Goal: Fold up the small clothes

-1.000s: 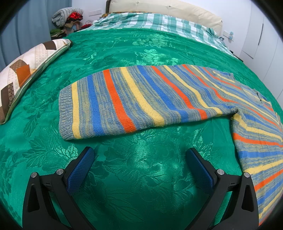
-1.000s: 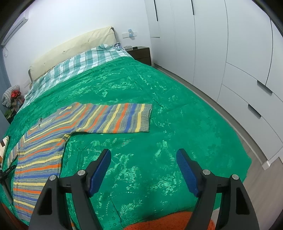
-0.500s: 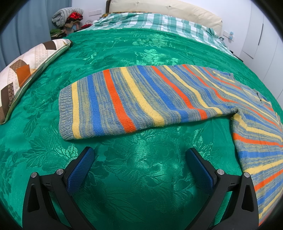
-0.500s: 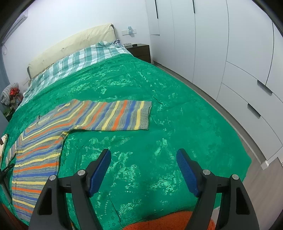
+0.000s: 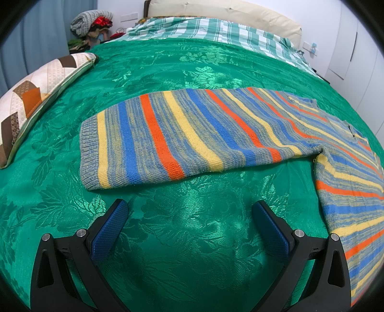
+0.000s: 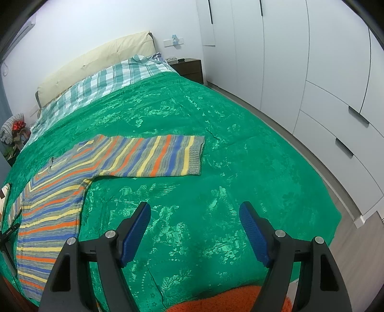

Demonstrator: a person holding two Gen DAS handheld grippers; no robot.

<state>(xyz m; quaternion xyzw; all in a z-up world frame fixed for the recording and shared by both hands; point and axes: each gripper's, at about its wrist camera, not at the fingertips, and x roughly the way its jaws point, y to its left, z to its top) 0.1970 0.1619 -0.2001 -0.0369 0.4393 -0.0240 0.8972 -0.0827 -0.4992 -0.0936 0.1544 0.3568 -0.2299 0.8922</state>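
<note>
Green damask with a shiny woven leaf-and-flower pattern covers the whole bed (image 5: 196, 240), smooth but for a few shallow creases. On it lies the striped sweater (image 5: 192, 134), a ribbed knit in bands of grey-blue, yellow, blue and orange, spread flat with both sleeves stretched out sideways. At the head of the bed a green-and-white checked sheet (image 5: 216, 26) runs under a long cream padded headboard (image 5: 216, 9).

From the left wrist view the left sleeve fills the middle, its ribbed grey cuff (image 5: 87, 153) toward the left edge, and the body runs off to the lower right. A patchwork cushion (image 5: 31, 103) in cream, brown and rust chevrons rests at the bed's left edge, well apart from the cuff; only this view shows it whole. Beyond it a heap of knitted and red things (image 5: 92, 20) sits beside the bed.

The right wrist view alone shows the white wardrobe (image 6: 312, 72) with flat doors and dark slot handles, a dark wooden nightstand (image 6: 189, 68), the grey floor, and a fuzzy orange cloth (image 6: 230, 300) at the bottom edge. Here the sweater (image 6: 60, 204) lies to the left, the right sleeve (image 6: 153, 156) reaching toward the centre.

The left gripper (image 5: 189, 211) hovers over bare bedspread just short of the sleeve, its textured blue pads (image 5: 109, 230) spread wide, holding nothing. The right gripper (image 6: 195, 212) is likewise wide apart and empty, its blue pads (image 6: 134, 232) above bare bedspread, near the sleeve.
</note>
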